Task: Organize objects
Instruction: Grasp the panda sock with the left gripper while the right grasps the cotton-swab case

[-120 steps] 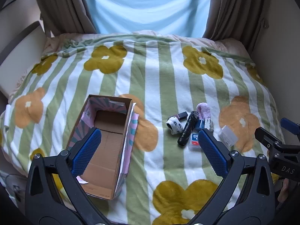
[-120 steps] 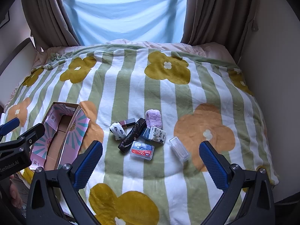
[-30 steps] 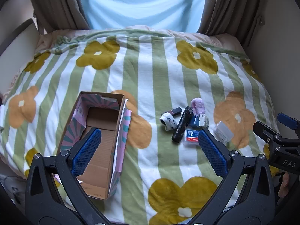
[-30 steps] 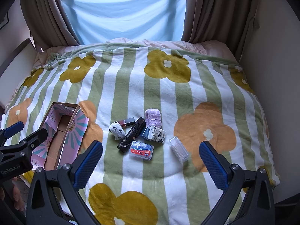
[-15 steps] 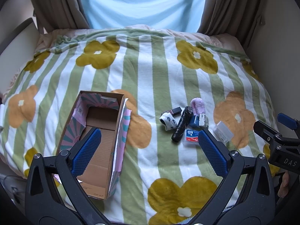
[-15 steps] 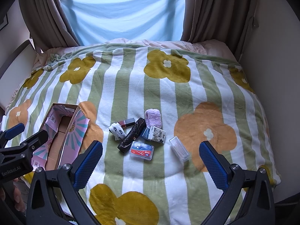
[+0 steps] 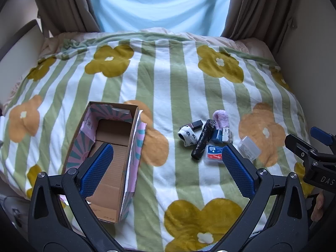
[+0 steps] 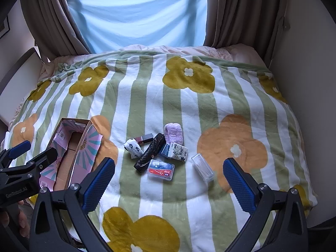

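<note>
— Across the bed, what lies on the striped flower blanket (image 8: 210, 109)?
— Largest first: an open cardboard box (image 7: 109, 153) with pink sunburst flaps, lying on the left side, nothing visible inside it. Well to its right sits a small heap: a black rolled bundle (image 8: 149, 155), a lilac fluffy roll (image 8: 173, 134), a white patterned sock (image 8: 133, 147), a printed tissue pack (image 8: 179, 151) beside a dark blue item, a clear case with a red and blue card (image 8: 160, 169), a clear plastic box (image 8: 202, 167) just apart on the right, and a dark red lipstick (image 8: 145, 139).
— Any writing?
— "DAS" shows on the right gripper's body in the left view; "GenRobot.AI" on the left gripper's body in the right view. The print on the card is too small to read.
— And the claws?
— The left gripper (image 7: 168, 163) is spread wide, holding nothing, one blue pad over the box, the other near the card case. The right gripper (image 8: 169, 178) is likewise spread wide and bare, above the blanket's near edge, the heap between its pads.
</note>
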A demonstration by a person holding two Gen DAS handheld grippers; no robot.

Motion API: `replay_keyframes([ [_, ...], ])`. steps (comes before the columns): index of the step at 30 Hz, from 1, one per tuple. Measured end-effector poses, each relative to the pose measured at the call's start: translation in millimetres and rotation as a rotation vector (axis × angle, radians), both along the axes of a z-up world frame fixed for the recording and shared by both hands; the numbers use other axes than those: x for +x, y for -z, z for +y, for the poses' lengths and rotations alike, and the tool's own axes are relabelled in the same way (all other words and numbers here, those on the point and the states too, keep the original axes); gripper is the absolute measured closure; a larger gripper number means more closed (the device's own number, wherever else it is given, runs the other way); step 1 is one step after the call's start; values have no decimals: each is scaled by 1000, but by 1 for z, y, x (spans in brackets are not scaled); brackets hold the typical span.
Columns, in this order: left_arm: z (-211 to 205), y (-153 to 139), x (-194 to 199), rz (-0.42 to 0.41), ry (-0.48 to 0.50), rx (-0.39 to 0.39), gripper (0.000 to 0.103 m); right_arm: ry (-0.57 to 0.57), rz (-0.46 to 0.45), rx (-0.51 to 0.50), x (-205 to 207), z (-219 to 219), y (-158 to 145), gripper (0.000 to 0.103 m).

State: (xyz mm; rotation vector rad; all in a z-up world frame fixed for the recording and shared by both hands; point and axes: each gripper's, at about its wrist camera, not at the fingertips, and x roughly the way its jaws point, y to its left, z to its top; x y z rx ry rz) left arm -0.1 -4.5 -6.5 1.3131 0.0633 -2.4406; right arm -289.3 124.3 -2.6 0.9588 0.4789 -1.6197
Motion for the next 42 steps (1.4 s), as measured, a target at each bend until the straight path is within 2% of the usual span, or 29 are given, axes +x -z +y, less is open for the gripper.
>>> replay_keyframes([
  [6,4,6,-5,-21,-24,16,1,0,-23,20,-16,2,8,1],
  [13,6,29,-23,-64,-71,66,1,6,-72,66,-47,-1,33,1],
  [19,5,61,-45,-116,-125,101,1,2,-112,125,-79,-15,76,1],
  [25,-3,106,-69,-163,-195,151,1,-44,-79,207,-102,-40,131,1],
  [29,-9,141,-89,-194,-262,187,1,-100,-57,258,-111,-54,169,1],
  [30,-11,151,-95,-203,-276,191,1,-297,46,323,-114,-54,176,1],
  [36,-31,202,-124,-241,-365,231,5,-387,63,388,-114,-68,221,3],
  [42,-54,242,-149,-269,-446,269,13,-471,110,447,-107,-79,249,18],
])
